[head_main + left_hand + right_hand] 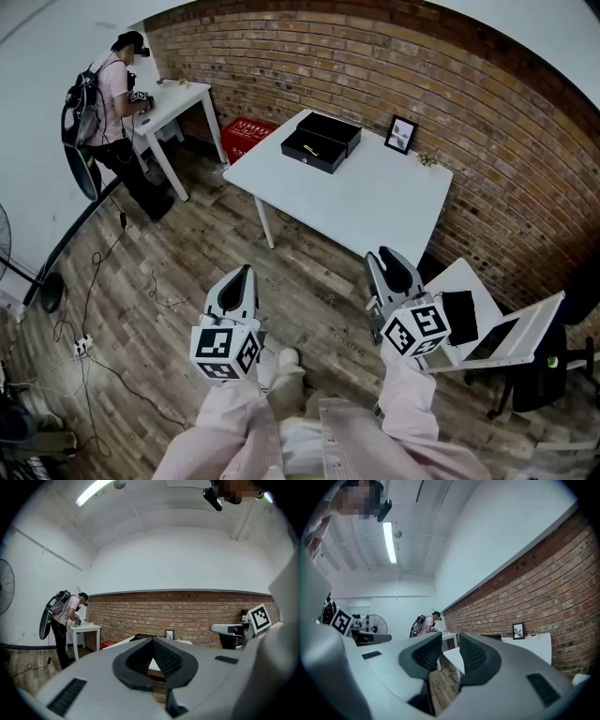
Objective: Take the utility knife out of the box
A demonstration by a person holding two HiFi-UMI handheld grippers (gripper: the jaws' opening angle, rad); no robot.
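An open black box [319, 142] lies at the far left end of the white table [356, 202], and a thin yellowish item [311, 150] shows inside its tray. I stand on the wood floor, well short of the table. My left gripper [246, 270] hangs over the floor with its tips together and nothing in them; the left gripper view shows the pads meeting at a point [152, 641]. To its right, my right gripper [389, 255] has a clear gap between its pads [451, 641] and holds nothing. Both point level toward the table.
A person [112, 94] with a backpack bends over a small white table [183, 98] at the back left. A red crate [246, 136] sits on the floor by the brick wall. A picture frame [401, 134] stands on the table. A white stand with a laptop [487, 328] is at my right.
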